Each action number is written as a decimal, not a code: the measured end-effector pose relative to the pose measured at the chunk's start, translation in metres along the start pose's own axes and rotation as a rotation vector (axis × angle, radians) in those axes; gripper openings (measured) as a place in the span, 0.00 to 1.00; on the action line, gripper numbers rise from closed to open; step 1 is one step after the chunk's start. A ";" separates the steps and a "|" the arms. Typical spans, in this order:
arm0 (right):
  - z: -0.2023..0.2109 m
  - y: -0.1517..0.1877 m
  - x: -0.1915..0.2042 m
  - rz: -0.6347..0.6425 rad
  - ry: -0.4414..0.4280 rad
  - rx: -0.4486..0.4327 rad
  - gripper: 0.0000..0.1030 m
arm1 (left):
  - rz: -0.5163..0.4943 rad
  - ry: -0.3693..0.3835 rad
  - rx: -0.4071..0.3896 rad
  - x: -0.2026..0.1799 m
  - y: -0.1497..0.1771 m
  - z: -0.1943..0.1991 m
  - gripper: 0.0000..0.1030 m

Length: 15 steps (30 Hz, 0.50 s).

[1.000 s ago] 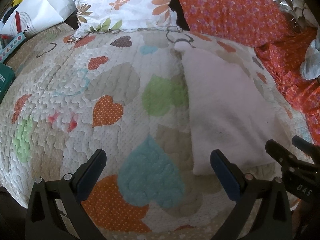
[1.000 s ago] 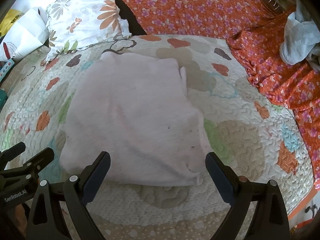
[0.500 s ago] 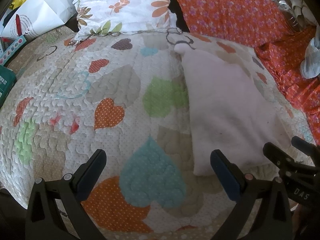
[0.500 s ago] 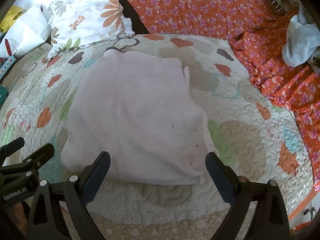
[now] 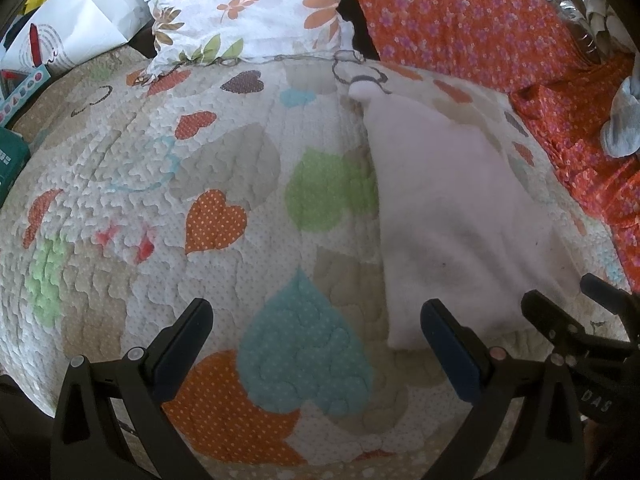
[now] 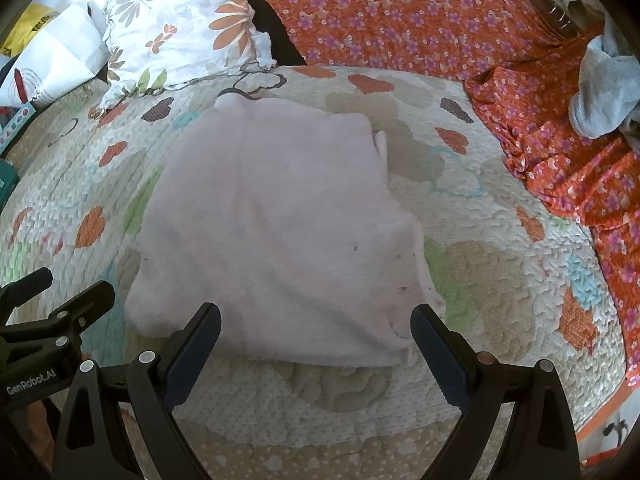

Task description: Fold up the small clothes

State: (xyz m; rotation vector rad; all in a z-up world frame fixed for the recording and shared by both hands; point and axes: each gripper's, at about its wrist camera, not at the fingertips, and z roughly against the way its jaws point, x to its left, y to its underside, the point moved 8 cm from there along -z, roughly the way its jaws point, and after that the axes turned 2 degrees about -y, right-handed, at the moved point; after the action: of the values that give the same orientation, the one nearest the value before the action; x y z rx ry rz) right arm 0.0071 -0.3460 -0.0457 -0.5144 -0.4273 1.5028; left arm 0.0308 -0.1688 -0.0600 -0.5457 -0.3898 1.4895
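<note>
A pale pink folded garment (image 6: 276, 216) lies flat on the heart-patterned quilt (image 6: 480, 264). In the left wrist view the same garment (image 5: 452, 216) lies to the right of centre. My right gripper (image 6: 316, 340) hovers open just in front of the garment's near edge, with nothing between its fingers. My left gripper (image 5: 316, 332) is open over bare quilt (image 5: 200, 160), its right finger (image 5: 448, 344) near the garment's near left corner. Each gripper shows at the edge of the other's view: right gripper (image 5: 580, 320), left gripper (image 6: 56, 312).
A floral white pillow (image 6: 180, 36) and an orange flowered sheet (image 6: 420, 20) lie at the back. A crumpled grey cloth (image 6: 604, 92) rests on the sheet at the far right. A white paper bag (image 5: 68, 20) and a teal box (image 5: 10, 160) sit at the left.
Both grippers have drifted slightly back toward the near edge of the bed, so the garment sits a little lower in the views. The garment has not moved.
</note>
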 end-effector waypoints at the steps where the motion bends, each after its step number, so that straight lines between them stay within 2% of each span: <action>1: 0.000 0.000 0.000 0.003 0.005 -0.001 0.95 | 0.002 -0.001 0.000 0.000 0.001 -0.001 1.00; 15: 0.001 0.000 -0.002 0.022 0.046 -0.008 0.95 | 0.021 0.010 0.022 0.003 0.001 -0.005 1.00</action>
State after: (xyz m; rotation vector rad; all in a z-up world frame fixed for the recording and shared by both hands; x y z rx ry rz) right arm 0.0065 -0.3480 -0.0445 -0.5605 -0.3930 1.5082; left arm 0.0332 -0.1665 -0.0646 -0.5411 -0.3597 1.5093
